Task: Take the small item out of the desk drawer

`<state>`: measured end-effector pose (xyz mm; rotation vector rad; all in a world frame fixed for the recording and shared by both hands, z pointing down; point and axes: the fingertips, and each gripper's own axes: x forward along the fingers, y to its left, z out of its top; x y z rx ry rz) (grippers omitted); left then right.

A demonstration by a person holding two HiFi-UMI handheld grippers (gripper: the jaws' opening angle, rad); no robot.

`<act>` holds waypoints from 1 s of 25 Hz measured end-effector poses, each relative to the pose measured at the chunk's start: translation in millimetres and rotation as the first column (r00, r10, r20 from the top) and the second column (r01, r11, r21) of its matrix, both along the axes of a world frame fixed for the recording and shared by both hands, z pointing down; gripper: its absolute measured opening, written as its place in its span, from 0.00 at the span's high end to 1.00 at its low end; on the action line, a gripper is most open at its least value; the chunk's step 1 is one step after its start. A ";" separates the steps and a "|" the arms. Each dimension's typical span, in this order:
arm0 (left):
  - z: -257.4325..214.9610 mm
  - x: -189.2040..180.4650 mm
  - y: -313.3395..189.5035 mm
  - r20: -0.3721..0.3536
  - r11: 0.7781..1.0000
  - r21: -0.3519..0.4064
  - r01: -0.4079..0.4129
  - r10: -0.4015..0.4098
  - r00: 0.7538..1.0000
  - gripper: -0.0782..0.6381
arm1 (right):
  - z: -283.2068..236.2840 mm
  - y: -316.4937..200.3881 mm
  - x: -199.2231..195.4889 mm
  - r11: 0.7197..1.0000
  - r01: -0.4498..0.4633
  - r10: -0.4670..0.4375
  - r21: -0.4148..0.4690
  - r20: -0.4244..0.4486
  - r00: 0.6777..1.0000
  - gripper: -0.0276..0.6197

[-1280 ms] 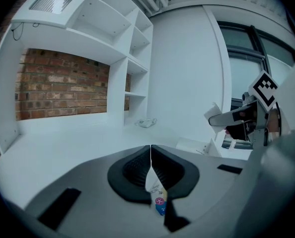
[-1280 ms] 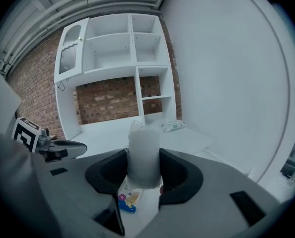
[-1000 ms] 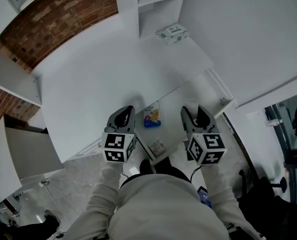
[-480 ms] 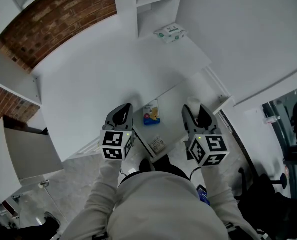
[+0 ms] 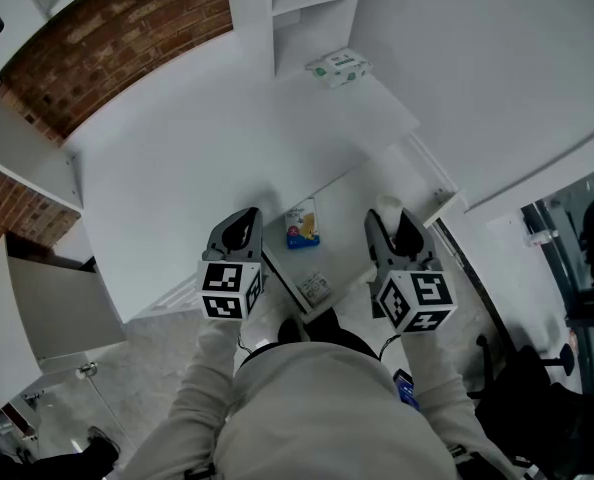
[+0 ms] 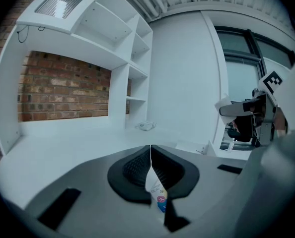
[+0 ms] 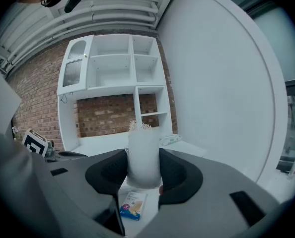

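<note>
I am holding the small white item [image 7: 143, 152] in my right claw [image 5: 394, 230], and the two pads are pressing on its sides. Its jagged top edge is sticking up above the jaws. It is sitting clear of the drawer floor, over the right end of the open drawer [image 5: 352, 233], so it is already out of the drawer's bed.

At nine o'clock from the item, a blue-and-yellow packet [image 5: 302, 223] is lying flat on the drawer floor. At about seven o'clock, near the drawer's front edge, a second, paler printed packet [image 5: 315, 289] is lying flat as well. The two packets are lying apart from each other.

My left claw [image 5: 240, 233] is hovering at nine o'clock from the blue-and-yellow packet, over the left end of the drawer. Its jaws are meeting in a thin line and are gripping nothing. In the left gripper view I am only catching the packet through the gap beneath them.

The drawer is standing pulled out from under the white table [image 5: 197, 138]. At twelve o'clock from the item, far back on the table, a white-and-green pack [image 5: 340, 66] is lying just in front of the white shelf unit [image 5: 312, 8]. A brick wall [image 5: 107, 38] is showing behind the table at about ten o'clock.
</note>
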<state>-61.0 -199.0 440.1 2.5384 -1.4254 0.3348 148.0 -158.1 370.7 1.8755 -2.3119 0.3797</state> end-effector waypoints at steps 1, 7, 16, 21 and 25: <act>-0.3 -0.4 0.2 -0.001 1.000 0.001 0.000 0.000 1.000 0.86 | 0.3 0.3 0.4 1.000 -0.002 0.002 0.000 -0.003 1.000 0.64; -1.4 -2.2 1.8 -0.003 1.000 0.005 0.006 -0.006 1.000 0.86 | 1.8 1.6 2.6 1.000 -0.009 0.009 -0.002 0.007 1.000 0.64; -2.1 -3.2 -0.1 -0.004 1.000 0.006 0.008 -0.008 1.000 0.86 | 0.6 -2.4 2.4 1.000 -0.009 0.009 0.002 0.011 1.000 0.64; -3.5 -3.5 -0.8 -0.003 1.000 0.005 0.010 -0.010 1.000 0.86 | -0.7 -3.7 3.0 1.000 -0.009 0.009 0.004 0.014 1.000 0.64; -4.6 -3.2 -3.1 -0.003 1.000 0.008 0.011 -0.011 1.000 0.86 | -1.8 -6.0 2.6 1.000 -0.007 0.006 0.005 0.017 1.000 0.64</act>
